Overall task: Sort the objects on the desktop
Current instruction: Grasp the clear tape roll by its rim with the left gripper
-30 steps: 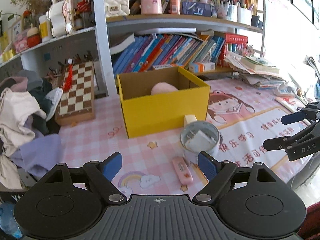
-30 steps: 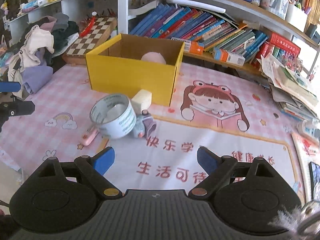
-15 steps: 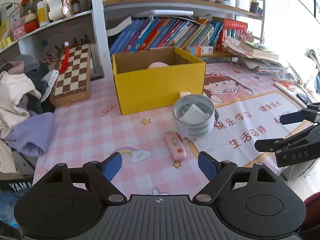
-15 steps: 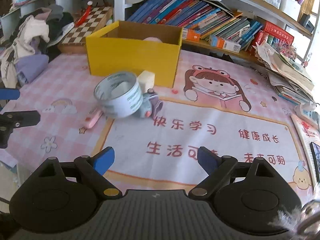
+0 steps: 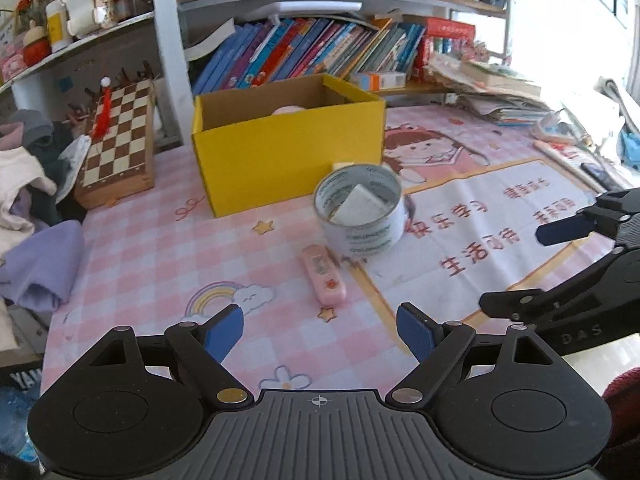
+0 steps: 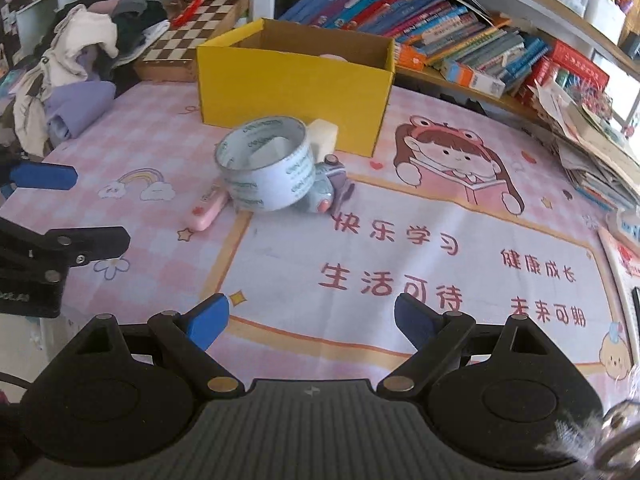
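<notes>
I am holding both my left fingers (image 5: 224, 330) and right fingers (image 6: 208, 318) spread, empty, over open desk (image 6: 400, 248). The tape roll (image 6: 266, 164) is lying ahead, touching the pink case (image 5: 323, 274), before the yellow box (image 5: 288, 152).

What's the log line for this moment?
left gripper: open, empty | right gripper: open, empty | tape roll, pink case, eraser: on mat | yellow box: holds pink item
</notes>
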A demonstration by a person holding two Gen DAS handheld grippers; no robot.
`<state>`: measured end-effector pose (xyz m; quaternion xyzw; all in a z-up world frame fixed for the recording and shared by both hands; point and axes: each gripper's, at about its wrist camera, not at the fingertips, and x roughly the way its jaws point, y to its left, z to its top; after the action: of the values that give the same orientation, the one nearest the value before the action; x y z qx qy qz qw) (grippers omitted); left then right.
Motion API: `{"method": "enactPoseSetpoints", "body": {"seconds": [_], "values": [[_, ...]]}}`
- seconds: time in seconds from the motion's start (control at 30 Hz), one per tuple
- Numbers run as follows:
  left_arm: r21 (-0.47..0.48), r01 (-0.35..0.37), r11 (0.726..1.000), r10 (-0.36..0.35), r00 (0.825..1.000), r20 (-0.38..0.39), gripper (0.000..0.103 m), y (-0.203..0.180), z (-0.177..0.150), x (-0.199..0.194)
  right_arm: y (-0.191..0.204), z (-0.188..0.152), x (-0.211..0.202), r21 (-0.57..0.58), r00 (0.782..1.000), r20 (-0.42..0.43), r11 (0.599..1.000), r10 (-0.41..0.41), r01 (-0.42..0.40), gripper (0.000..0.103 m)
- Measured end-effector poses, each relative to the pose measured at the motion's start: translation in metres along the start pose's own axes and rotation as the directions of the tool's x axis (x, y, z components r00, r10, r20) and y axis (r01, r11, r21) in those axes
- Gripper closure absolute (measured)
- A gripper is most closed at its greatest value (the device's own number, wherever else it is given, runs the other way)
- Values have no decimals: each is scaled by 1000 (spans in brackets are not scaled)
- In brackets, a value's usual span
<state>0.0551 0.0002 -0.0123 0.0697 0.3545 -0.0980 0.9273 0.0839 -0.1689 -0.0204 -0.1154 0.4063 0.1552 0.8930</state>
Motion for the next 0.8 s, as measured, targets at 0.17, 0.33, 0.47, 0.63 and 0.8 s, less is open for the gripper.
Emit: {"method": "enactPoseSetpoints", "body": {"seconds": [0.17, 0.33, 0.47, 0.63, 0.8], "values": [[32, 17, 999, -17, 1000, 11, 17, -7, 3, 3, 0, 1, -1, -16, 1000, 11, 1000, 12, -12, 19], [37, 14, 999, -14, 1000, 2, 17, -8, 8, 10, -6, 6, 3, -8, 1000, 10, 1000, 12, -12, 20], [23, 11, 1000, -11, 1000, -4, 17, -5, 12, 16, -11, 12, 8, -4, 1000, 6, 1000, 16, -16, 20], [18, 13, 1000, -13, 1000, -1, 17, -5, 18, 22, -15, 19, 15, -17, 1000, 5, 1000, 19, -19, 20], [11, 15, 1000, -15, 1000, 3, 18, -4, 25, 29, -22, 27, 22, -23, 1000, 4, 1000, 18, -18, 20]]}}
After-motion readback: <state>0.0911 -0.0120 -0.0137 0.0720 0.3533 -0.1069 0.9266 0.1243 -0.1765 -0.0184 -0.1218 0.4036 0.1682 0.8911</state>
